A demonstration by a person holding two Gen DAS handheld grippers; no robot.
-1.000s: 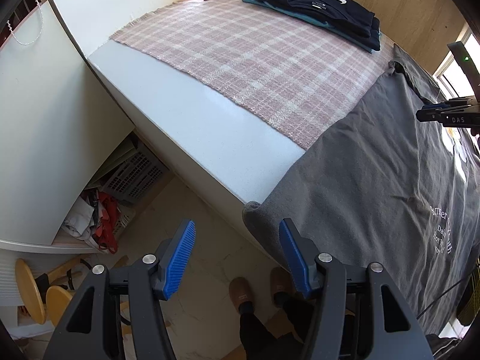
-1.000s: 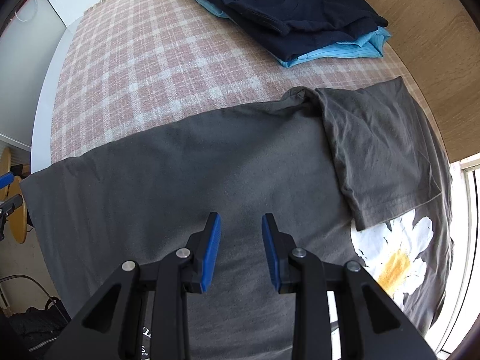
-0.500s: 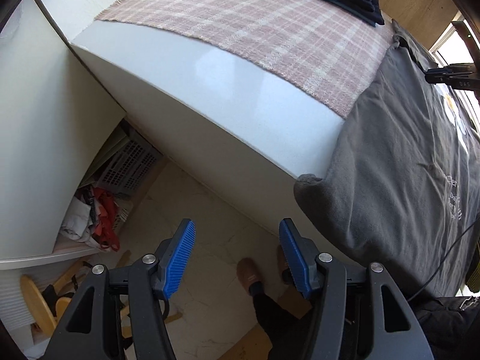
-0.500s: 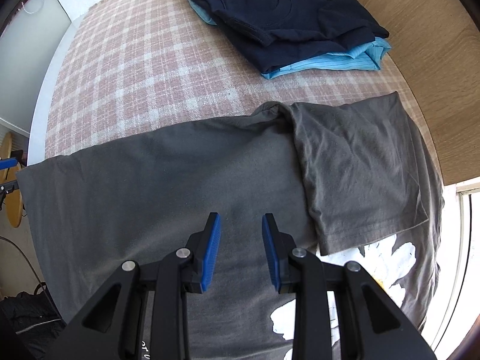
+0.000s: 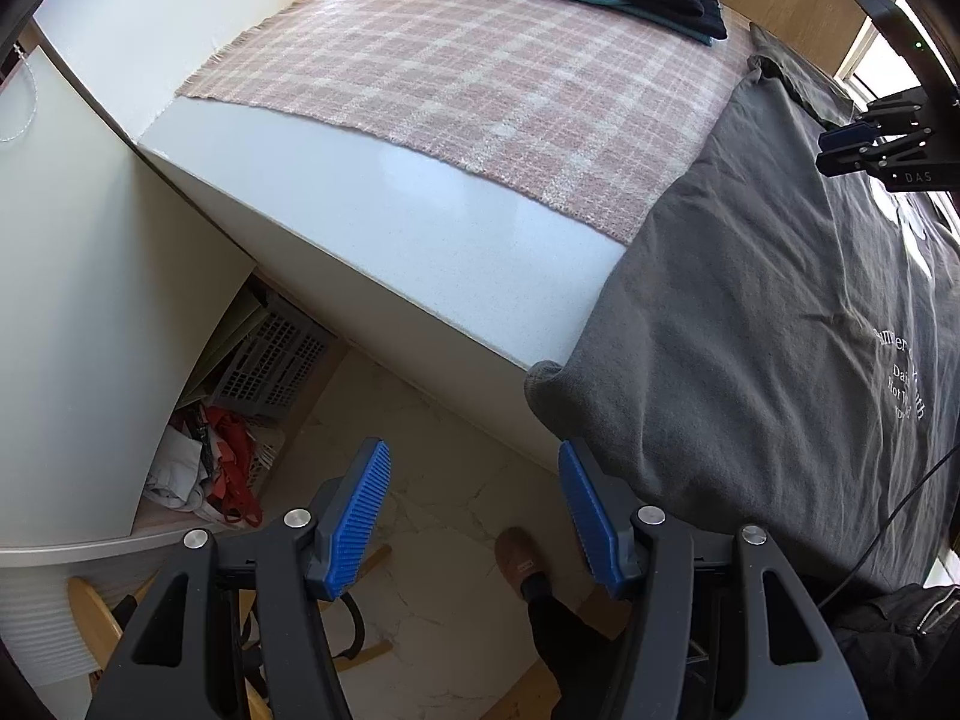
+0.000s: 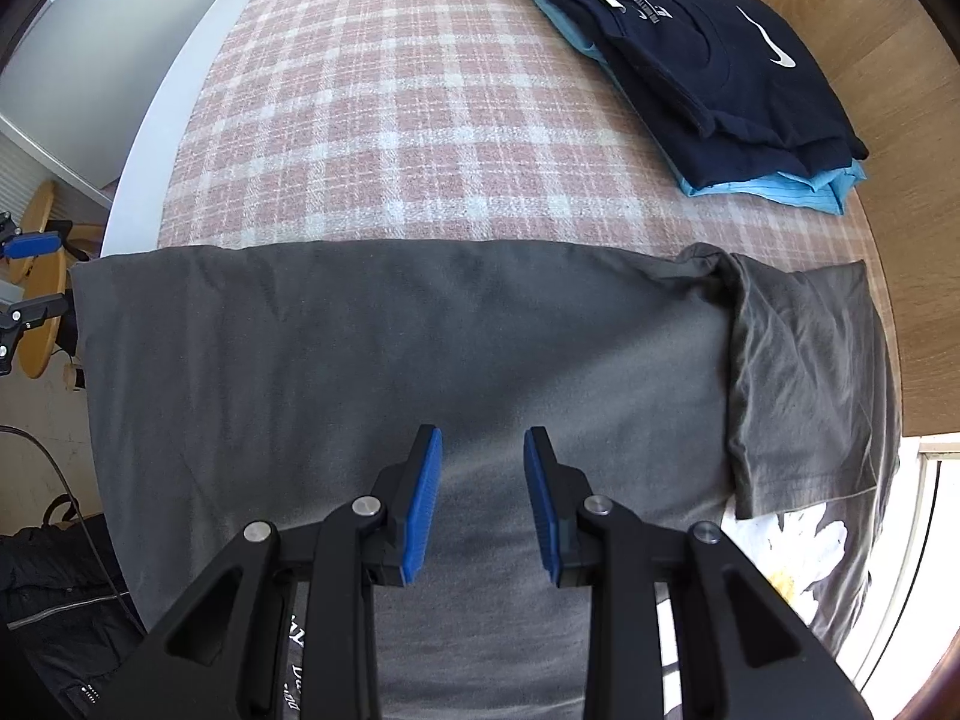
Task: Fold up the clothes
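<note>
A dark grey T-shirt [image 6: 420, 330] with a white flower print lies spread on the table, one side folded over and a sleeve [image 6: 804, 384] folded in at the right. It also shows in the left wrist view [image 5: 750, 312], its corner hanging over the table's edge. My left gripper [image 5: 474, 510] is open and empty, out over the floor just left of that hanging corner. My right gripper [image 6: 483, 498] is open and empty, just above the middle of the shirt; it also shows in the left wrist view [image 5: 852, 138].
A pink plaid cloth [image 6: 390, 108] covers the white table [image 5: 384, 222]. A folded navy shirt [image 6: 708, 60] lies on a light blue one [image 6: 780, 186] at the far side. A wooden panel [image 6: 888, 120] borders the table. Below are a grey crate [image 5: 270, 366], clutter and a person's slippered foot [image 5: 516, 558].
My left gripper swung down toward the floor and back up toward the table edge. My right gripper shifted left over the shirt. Both stayed open.
</note>
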